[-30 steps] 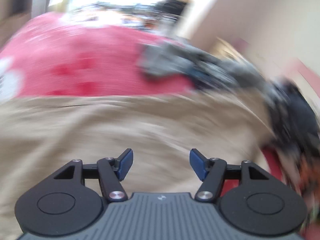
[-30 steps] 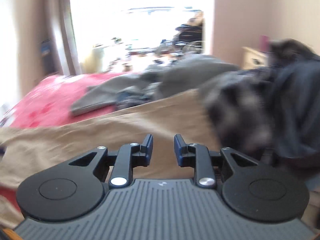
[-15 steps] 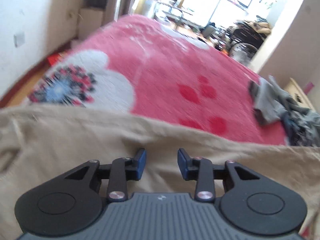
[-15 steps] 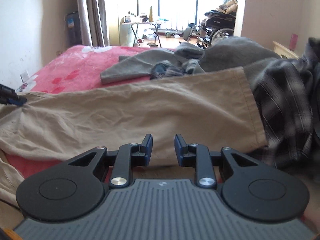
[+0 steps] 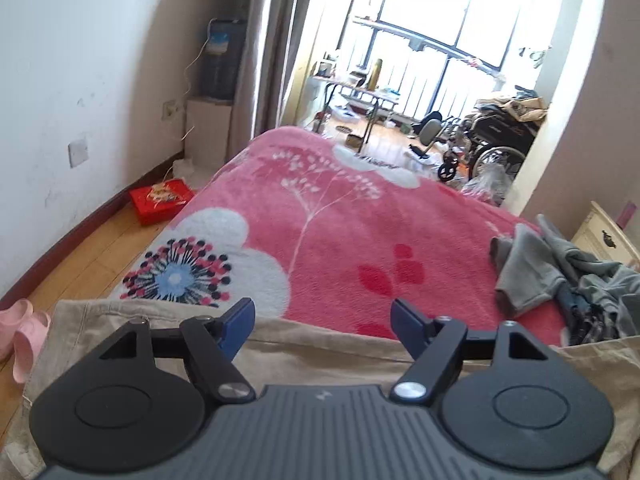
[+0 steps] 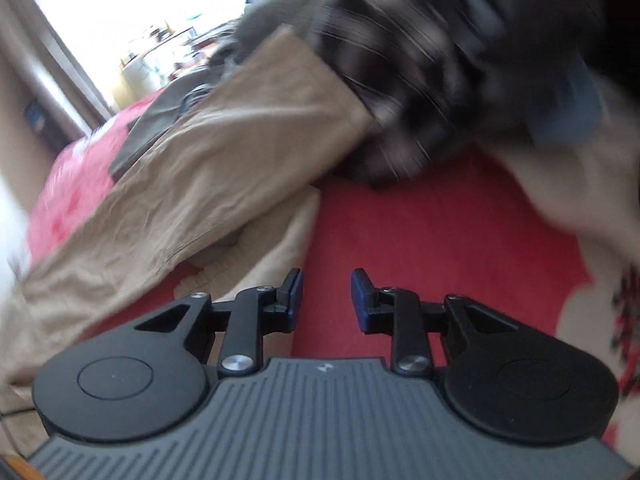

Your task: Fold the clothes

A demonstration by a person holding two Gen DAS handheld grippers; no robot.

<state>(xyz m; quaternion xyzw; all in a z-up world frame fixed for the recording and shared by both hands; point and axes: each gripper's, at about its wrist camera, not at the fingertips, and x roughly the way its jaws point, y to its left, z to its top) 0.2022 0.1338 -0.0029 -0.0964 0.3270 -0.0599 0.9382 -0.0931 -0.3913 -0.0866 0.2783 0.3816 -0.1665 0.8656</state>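
Tan trousers (image 5: 320, 350) lie across the near edge of the red flowered blanket (image 5: 320, 220); in the right wrist view the trousers (image 6: 192, 176) stretch from lower left to upper middle, one leg end next to a dark plaid garment (image 6: 404, 92). My left gripper (image 5: 322, 320) is open and empty, just above the trousers' far edge. My right gripper (image 6: 326, 296) is open and empty over bare red blanket (image 6: 432, 248), right of a trouser leg end. The right wrist view is blurred.
A heap of grey clothes (image 5: 560, 272) lies on the blanket at the right. Pink slippers (image 5: 24, 332) and a red box (image 5: 160, 200) are on the wooden floor at the left. A cream nightstand (image 5: 604, 236) stands at far right. Dark clothes (image 6: 540, 20) pile up top right.
My left gripper opened wider and its view lifted toward the room. My right gripper opened a little, swung right and tilted down over bare blanket beside the trousers.
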